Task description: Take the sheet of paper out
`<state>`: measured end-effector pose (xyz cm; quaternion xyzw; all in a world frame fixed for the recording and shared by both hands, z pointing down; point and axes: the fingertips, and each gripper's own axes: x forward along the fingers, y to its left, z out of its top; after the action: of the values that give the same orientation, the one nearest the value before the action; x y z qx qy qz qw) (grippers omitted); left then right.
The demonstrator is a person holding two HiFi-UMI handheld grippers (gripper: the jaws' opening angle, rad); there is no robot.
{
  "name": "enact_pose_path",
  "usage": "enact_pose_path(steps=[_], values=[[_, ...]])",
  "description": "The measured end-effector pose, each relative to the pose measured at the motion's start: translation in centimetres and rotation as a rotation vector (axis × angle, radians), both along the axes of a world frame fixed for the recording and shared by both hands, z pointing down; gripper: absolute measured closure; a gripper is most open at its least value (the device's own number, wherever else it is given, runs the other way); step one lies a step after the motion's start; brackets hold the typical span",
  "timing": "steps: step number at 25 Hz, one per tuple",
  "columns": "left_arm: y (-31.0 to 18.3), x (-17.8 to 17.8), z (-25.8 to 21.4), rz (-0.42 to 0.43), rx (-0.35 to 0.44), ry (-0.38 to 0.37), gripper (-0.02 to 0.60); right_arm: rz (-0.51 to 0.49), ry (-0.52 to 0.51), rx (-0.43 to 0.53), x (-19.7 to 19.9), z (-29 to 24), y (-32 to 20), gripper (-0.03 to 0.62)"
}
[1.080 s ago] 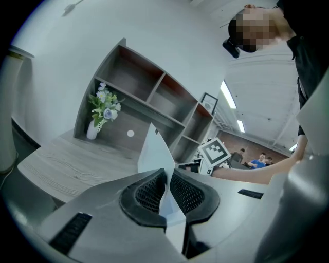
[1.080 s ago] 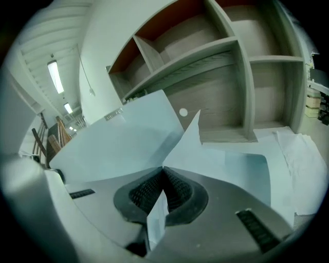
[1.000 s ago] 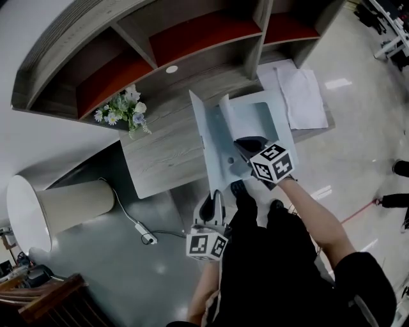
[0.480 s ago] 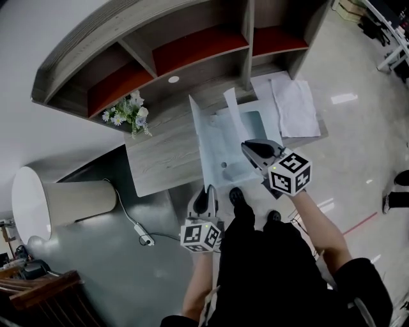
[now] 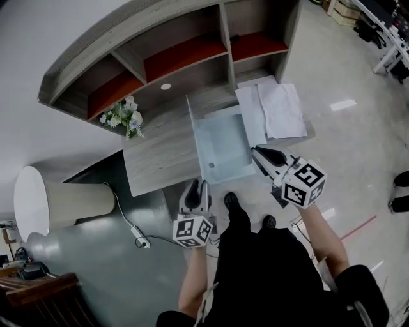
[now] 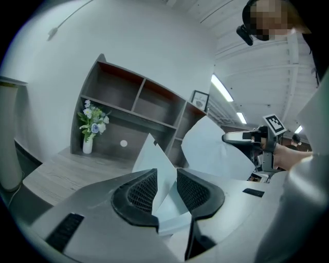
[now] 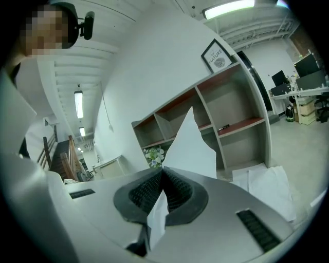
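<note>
Sheet of paper (image 7: pixel 191 146) stood upright over the desk's (image 5: pixel 160 153) near right edge, pinched in my right gripper's (image 5: pixel 259 152) closed jaws. The clear folder's (image 5: pixel 220 144) near flap sat loose between my left gripper's (image 5: pixel 197 185) opening jaws.

Folder (image 5: pixel 220 144) on desk (image 5: pixel 156 159); flowers (image 5: pixel 121 115) L, papers (image 5: pixel 278 112) R.

An office: a wooden desk (image 5: pixel 156 156) with cubby shelves (image 5: pixel 179 54), computer workstations (image 7: pixel 308 77) beyond, strip lights (image 7: pixel 229 8) overhead.
</note>
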<state>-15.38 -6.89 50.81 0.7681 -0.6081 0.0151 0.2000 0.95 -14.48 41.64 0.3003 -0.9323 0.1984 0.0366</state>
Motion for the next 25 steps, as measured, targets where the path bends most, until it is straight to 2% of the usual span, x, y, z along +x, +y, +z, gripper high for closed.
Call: enact_pose_path(steps=[8, 15, 20, 25], values=[[2.9, 3.7, -2.6, -0.013, 0.054, -0.025, 0.471, 0.003, -0.04, 0.063, 5.7, -2.7, 4.5, 0.58], [6.6, 7.6, -6.7, -0.011, 0.129, -0.031, 0.472, 0.003, -0.073, 0.123, 10.3, -5.1, 9.5, 0.58], [9.0, 10.6, -10.4, -0.006, 0.195, -0.04, 0.523, -0.002, -0.063, 0.18, 13.4, -6.6, 12.8, 0.58], [10.8, 13.7, -13.1, 0.021, 0.218, -0.05, 0.541, 0.003, -0.027, 0.23, 15.6, -7.5, 14.9, 0.58]])
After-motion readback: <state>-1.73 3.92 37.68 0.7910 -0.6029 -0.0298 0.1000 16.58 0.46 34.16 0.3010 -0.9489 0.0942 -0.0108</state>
